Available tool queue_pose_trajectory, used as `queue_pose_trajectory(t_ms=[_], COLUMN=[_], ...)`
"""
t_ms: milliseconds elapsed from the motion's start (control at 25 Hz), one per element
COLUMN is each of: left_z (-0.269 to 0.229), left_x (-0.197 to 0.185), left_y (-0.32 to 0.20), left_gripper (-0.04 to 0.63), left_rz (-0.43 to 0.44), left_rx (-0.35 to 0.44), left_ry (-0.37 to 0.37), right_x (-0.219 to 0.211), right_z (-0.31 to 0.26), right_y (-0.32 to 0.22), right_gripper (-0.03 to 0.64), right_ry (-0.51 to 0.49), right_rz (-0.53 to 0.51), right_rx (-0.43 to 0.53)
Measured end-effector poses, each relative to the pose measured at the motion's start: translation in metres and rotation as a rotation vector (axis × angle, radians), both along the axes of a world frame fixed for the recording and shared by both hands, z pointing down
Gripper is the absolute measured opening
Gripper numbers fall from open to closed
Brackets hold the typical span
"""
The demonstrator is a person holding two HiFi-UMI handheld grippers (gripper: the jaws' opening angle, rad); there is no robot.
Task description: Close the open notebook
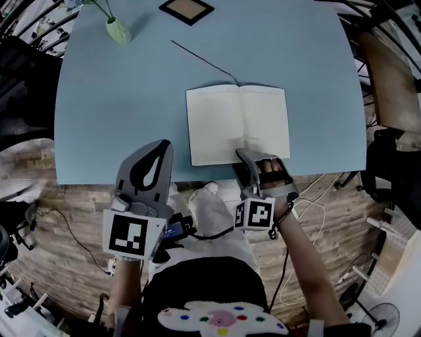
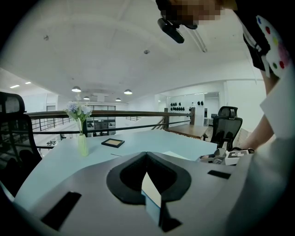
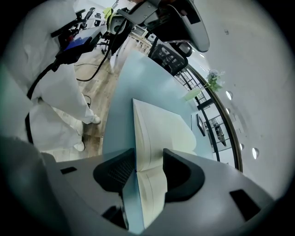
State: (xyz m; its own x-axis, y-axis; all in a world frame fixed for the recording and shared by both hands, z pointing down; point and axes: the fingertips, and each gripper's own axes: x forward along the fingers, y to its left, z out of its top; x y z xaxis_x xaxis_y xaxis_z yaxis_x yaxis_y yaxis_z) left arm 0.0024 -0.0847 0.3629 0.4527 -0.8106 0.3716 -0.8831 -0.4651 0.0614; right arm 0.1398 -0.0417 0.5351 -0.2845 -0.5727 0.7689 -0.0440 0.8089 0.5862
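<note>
An open notebook with blank cream pages lies flat on the light blue table, close to the near edge. My right gripper is at the notebook's near edge, by the spine on the right-hand page. In the right gripper view its jaws stand wide open, and the edge of the notebook runs between them without being pinched by the right gripper. My left gripper is shut and empty, hovering at the table's near edge to the left of the notebook; in its own view the left gripper points across the table.
A thin dark cord runs from the notebook's top toward the far side. A pale green vase with flowers and a dark picture frame stand at the far edge. Cables lie on the wooden floor, with office chairs around.
</note>
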Motion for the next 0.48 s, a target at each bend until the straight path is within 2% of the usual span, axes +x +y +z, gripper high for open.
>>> queue_pose_trajectory(t_ms=[200,360,480], left_z=[-0.001,0.003,0.012], left_x=[0.002,0.000,-0.001], left_y=[0.000,0.000,-0.001], left_gripper=[0.017,0.017,0.017], left_rz=[-0.001,-0.002,-0.003], left_rx=[0.001,-0.015,-0.045], left_ry=[-0.001,-0.005,-0.004], right_x=[0.001,0.000,0.000], right_z=[-0.001,0.004,0.005], right_y=[-0.001,0.006,0.007], right_gripper=[0.189,0.112,0.075], right_ry=[0.009,0.008,-0.030], right_rz=[-0.024,-0.047,-0.017], right_rx=[0.020,0.019,0.014])
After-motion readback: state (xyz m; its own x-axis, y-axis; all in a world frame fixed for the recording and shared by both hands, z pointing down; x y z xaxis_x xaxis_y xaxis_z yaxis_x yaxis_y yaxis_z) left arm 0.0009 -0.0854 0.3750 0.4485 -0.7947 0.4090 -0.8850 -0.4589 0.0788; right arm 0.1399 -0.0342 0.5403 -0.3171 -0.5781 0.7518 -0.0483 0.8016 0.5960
